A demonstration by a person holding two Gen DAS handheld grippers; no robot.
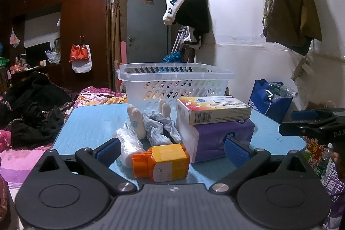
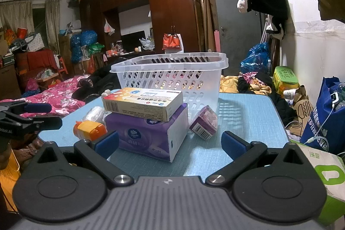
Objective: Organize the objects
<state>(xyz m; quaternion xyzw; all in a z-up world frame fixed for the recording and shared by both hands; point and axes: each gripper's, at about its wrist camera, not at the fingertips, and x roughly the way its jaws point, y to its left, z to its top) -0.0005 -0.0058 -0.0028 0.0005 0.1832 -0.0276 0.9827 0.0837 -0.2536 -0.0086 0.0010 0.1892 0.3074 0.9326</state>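
Both grippers, left (image 1: 172, 151) and right (image 2: 170, 142), had fingers wide, holding nothing; medicine box (image 2: 142, 103) atop tissue pack (image 2: 148, 135) hid basket (image 2: 170, 77) base.

A box (image 2: 142, 104) is stacked on a tissue pack (image 2: 148, 135) — a basket (image 2: 172, 77) is set behind, on the table (image 2: 248, 122).

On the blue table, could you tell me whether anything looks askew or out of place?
Yes: the orange bottle lies on its side, the small purple box sits tilted beside the basket, and the carton rests crooked atop the purple tissue pack, overhanging it.
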